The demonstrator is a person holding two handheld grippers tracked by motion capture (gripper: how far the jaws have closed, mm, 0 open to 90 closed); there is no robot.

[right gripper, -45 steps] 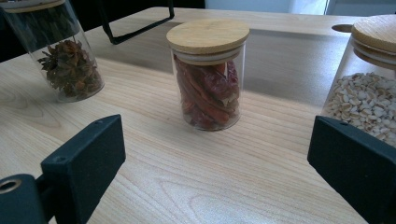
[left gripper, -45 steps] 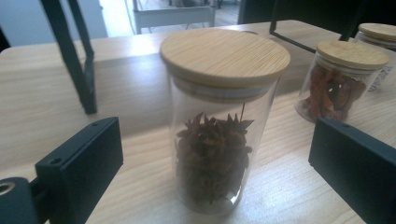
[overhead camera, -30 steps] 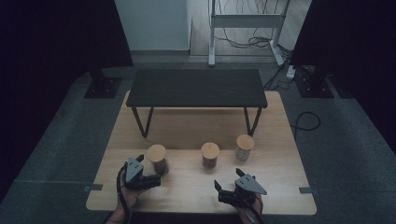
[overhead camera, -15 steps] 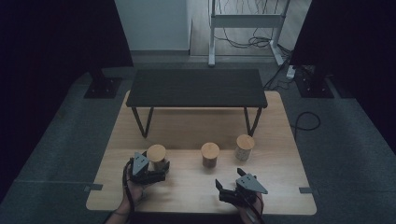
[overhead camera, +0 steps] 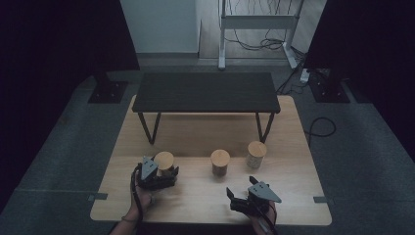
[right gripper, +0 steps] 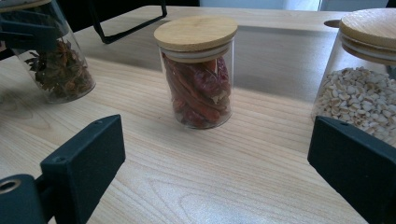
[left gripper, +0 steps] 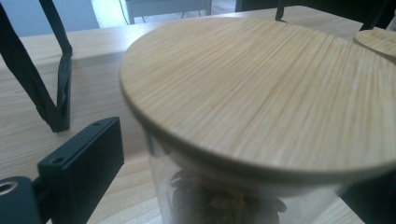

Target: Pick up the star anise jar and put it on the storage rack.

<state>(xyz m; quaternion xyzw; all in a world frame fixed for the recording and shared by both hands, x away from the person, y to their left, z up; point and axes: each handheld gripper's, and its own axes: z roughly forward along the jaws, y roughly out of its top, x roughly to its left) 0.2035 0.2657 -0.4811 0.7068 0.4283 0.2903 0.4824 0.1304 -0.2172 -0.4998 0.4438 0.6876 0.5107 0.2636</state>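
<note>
Left tongs apart around star anise jar, right tongs apart, facing chilli jar, peanut jar beside

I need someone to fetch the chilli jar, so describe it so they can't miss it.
On the light wooden table, three bamboo-lidded glass jars stand before the small black bench. Take the middle jar: it alone holds long red dried chillies.
</note>
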